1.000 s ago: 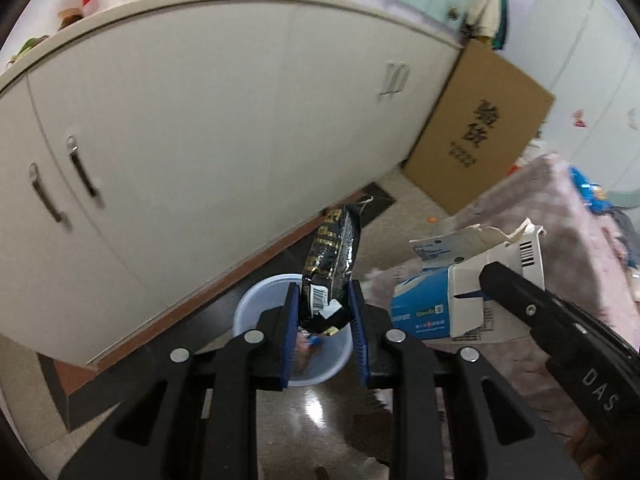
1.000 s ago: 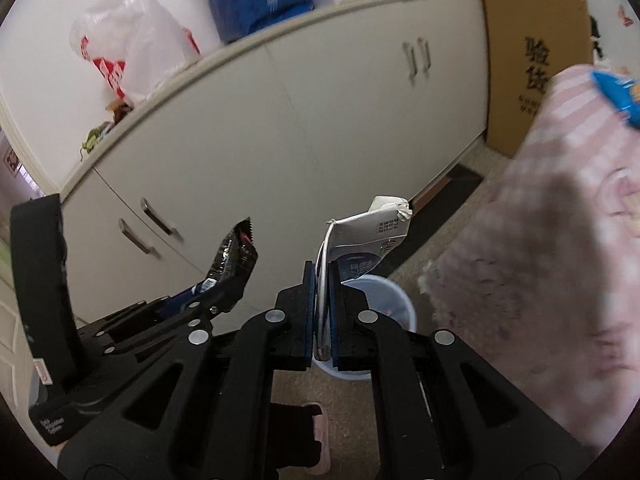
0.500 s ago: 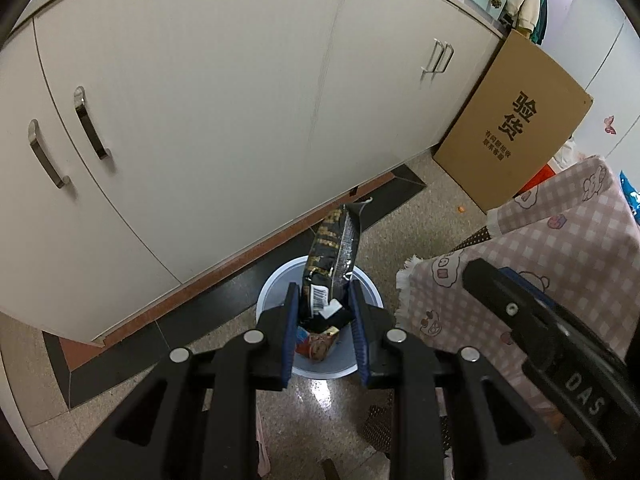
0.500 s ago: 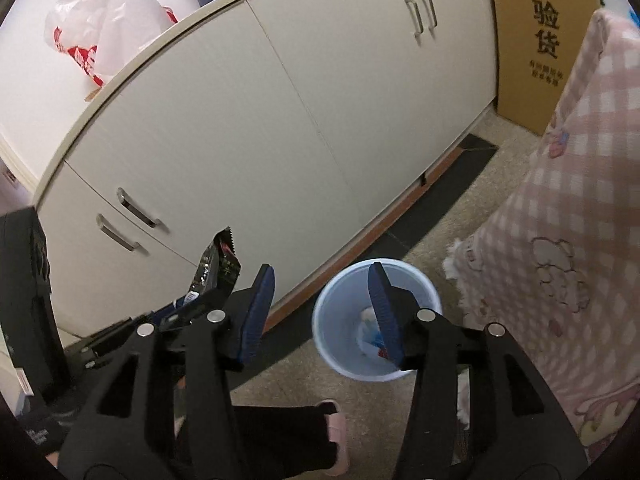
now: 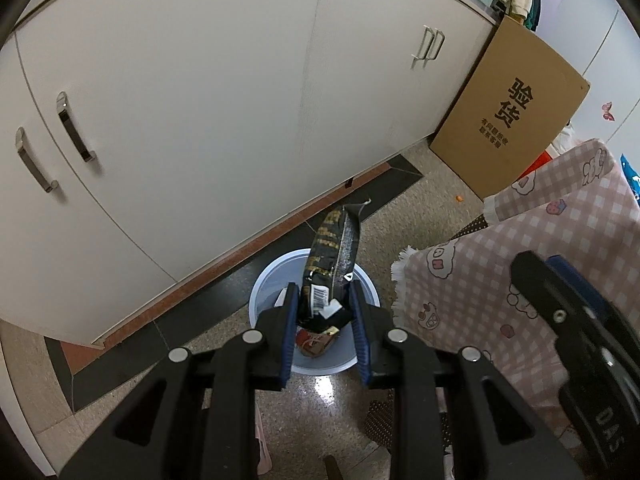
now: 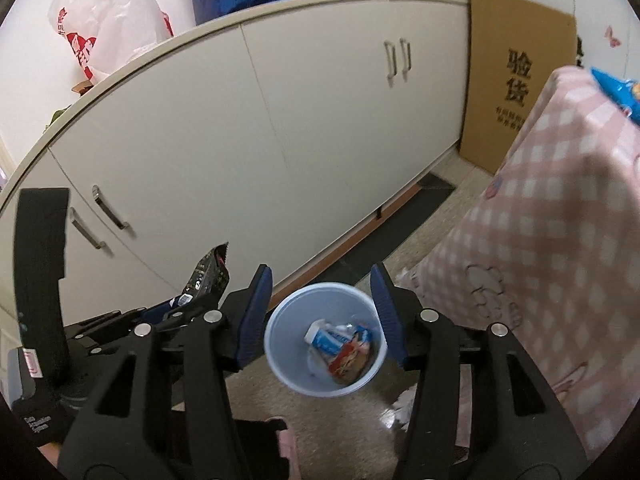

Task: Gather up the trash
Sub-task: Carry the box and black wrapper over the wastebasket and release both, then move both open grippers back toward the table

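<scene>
1. Trash first: black crinkly snack wrapper is clamped upright in left hand-held gripper, directly above round pale-blue plastic bin on speckled floor.
2. Right hand-held gripper has just opened; jaws stand apart w/ nothing between. The white-and-blue carton it held a sec ago now lies in the bin beside a red packet, so that piece is done; wrapper prob. next.
3. Bin's near side hidden by gripper in left view.
4. Blue packet on pink checked cloth cut off at edge; can't tell what it is.
</scene>
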`<state>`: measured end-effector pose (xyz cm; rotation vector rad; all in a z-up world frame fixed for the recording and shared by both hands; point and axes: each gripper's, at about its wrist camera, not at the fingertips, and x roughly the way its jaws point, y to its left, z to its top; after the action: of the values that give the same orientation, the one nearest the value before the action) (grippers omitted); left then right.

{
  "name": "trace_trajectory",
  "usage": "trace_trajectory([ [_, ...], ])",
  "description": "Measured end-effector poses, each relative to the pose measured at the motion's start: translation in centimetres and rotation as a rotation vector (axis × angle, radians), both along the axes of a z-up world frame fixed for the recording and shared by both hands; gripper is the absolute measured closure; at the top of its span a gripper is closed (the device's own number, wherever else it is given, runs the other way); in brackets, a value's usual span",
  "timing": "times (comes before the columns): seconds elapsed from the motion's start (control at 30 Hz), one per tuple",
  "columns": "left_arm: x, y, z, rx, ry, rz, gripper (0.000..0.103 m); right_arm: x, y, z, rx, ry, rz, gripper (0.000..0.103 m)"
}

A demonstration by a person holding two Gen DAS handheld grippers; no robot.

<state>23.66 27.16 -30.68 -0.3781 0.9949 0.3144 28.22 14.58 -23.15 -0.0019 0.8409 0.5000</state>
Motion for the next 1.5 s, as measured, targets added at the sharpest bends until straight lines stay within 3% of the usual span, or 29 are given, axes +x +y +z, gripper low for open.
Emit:
trace_trajectory([
  [0.13, 0.6, -0.5, 0.3, 0.005, -0.002, -0.013, 0.077, -0.5, -0.7, 0.8, -0.006, -0.067, -0.036, 0.052],
  [0.2, 0.8, -0.7, 0.7, 0.001, -0.013, -0.013, 0.072, -0.6, -1.1, 1.2, 0.006, -0.086, -0.056, 0.052],
  [0.27, 0.9, -0.9, 1.2, 0.001, -0.036, -0.013, 0.053, -0.6, -1.8, 1.7, 0.027, -0.101, -0.074, 0.052],
  [0.3, 0.9, -1.0, 1.5, 0.009, -0.042, -0.011, 0.037, -0.7, -2.1, 1.9, 0.033, -0.108, -0.081, 0.051],
  [0.33, 0.8, -1.1, 1.8, 0.028, -0.054, -0.002, 0.033, -0.6, -2.5, 2.1, 0.039, -0.111, -0.086, 0.051],
  [0.43, 0.6, -1.4, 2.7, 0.044, -0.069, 0.011, 0.033, -0.8, -3.1, 2.5, 0.052, -0.107, -0.090, 0.051],
  [0.57, -0.6, -2.5, 4.7, 0.140, -0.098, 0.035, 0.033, -1.1, -3.7, 3.0, 0.064, -0.105, -0.095, 0.051],
  [0.73, -2.4, -3.3, 7.7, 0.193, -0.142, 0.073, 0.032, -2.2, -4.7, 4.3, 0.102, -0.097, -0.083, 0.051],
  [1.0, -6.1, -6.0, 13.9, 0.231, -0.295, 0.090, 0.028, -5.5, -7.5, 8.8, 0.172, -0.148, -0.059, 0.051],
  [1.27, -7.5, -12.3, 18.2, 0.245, -0.403, 0.007, 0.027, -8.8, -13.2, 12.4, 0.219, -0.220, -0.121, 0.049],
  [1.5, -8.1, -18.1, 19.7, 0.258, -0.439, -0.101, 0.026, -11.0, -19.1, 14.3, 0.239, -0.270, -0.213, 0.047],
])
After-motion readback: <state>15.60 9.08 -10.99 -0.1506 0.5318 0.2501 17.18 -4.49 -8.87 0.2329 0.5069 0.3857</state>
